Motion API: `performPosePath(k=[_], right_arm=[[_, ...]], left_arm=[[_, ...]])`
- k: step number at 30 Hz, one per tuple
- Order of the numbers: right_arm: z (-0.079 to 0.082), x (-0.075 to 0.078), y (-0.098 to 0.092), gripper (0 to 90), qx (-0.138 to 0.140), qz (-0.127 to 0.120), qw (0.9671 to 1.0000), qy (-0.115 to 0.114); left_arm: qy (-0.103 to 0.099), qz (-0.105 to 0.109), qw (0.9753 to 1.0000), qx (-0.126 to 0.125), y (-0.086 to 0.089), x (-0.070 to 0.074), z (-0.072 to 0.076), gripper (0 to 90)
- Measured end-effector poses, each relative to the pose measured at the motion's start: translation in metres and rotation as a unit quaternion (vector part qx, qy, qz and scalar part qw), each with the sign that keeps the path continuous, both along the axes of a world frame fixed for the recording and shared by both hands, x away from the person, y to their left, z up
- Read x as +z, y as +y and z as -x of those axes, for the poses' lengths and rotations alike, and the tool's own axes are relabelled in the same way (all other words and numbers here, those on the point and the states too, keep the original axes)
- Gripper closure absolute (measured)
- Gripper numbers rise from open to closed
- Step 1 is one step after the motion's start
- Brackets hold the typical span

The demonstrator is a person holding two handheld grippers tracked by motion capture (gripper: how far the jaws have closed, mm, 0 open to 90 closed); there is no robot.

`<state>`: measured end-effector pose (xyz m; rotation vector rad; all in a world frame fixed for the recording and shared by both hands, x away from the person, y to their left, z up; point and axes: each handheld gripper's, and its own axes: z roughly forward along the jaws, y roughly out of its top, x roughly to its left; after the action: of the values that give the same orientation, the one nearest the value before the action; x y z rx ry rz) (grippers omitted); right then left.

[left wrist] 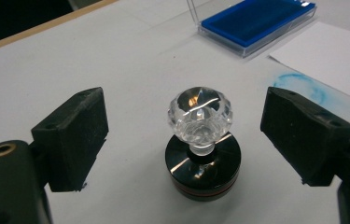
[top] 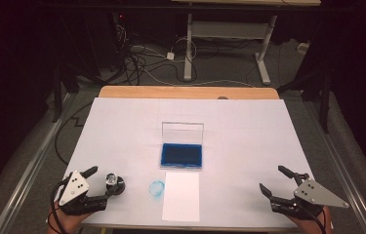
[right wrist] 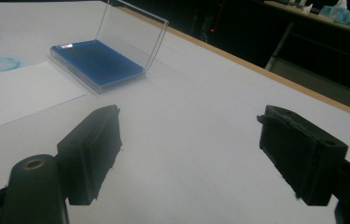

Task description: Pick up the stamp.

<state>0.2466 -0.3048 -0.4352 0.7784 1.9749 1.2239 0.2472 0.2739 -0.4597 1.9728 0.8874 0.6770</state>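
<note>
A stamp with a black round base and a faceted clear knob [left wrist: 200, 144] stands upright on the white table cover, seen at the front left in the high view [top: 113, 183]. My left gripper [top: 101, 182] is open, its jaws on either side of the stamp without touching it [left wrist: 184, 135]. An open ink pad case [top: 181, 155] with a blue pad and a raised clear lid sits mid-table [left wrist: 256, 23] [right wrist: 97, 63]. A white paper sheet [top: 181, 196] lies in front of it. My right gripper [top: 274, 180] is open over bare cover at the front right [right wrist: 189, 154].
A round blue ink mark [top: 157, 188] stains the cover left of the paper. The wooden table edge [top: 188, 92] runs along the back. Beyond it are floor cables [top: 136, 58] and a desk frame [top: 229, 44].
</note>
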Motion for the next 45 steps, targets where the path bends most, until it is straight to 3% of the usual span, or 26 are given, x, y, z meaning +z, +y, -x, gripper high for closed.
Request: performPosePath(k=[2, 7, 10, 18, 28, 36, 41, 45], right_arm=[[0.001, 0.0, 0.0, 20.3, 0.001, 0.002, 1.0, 0.0], [0.004, 0.001, 0.003, 20.5, 0.004, 0.001, 1.0, -0.002], [0.003, 0.0, 0.006, 20.5, 0.012, 0.006, 0.9999, 0.003], [0.002, 0.0, 0.006, 21.8, 0.019, 0.006, 0.9998, 0.007], [0.002, 0.0, 0.008, 21.8, 0.026, 0.008, 0.9996, 0.002], [0.004, 0.001, 0.01, 21.8, 0.031, 0.014, 0.9994, -0.006], [0.003, 0.001, 0.01, 22.6, 0.035, 0.016, 0.9993, -0.001], [0.003, 0.001, 0.012, 22.6, 0.036, 0.021, 0.9991, -0.001]], left_arm=[[0.003, -0.015, 0.9999, 0.004, -0.001, -0.002, 0.0, 14.1], [0.006, -0.01, 0.9999, 0.011, 0.002, -0.002, 0.001, 14.1], [0.006, -0.025, 0.9995, 0.017, 0.004, -0.002, 0.002, 14.1], [0.011, -0.015, 0.9994, 0.03, 0.012, 0.001, 0.004, 14.1], [0.01, -0.014, 0.9996, 0.022, 0.009, 0.004, 0.008, 14.1], [0.001, -0.027, 0.9994, 0.021, 0.006, 0.005, 0.009, 14.2], [0.012, -0.043, 0.9988, 0.02, 0.004, 0.002, 0.007, 14.2], [0.016, -0.037, 0.9991, 0.015, 0.004, 0.002, 0.006, 14.2]])
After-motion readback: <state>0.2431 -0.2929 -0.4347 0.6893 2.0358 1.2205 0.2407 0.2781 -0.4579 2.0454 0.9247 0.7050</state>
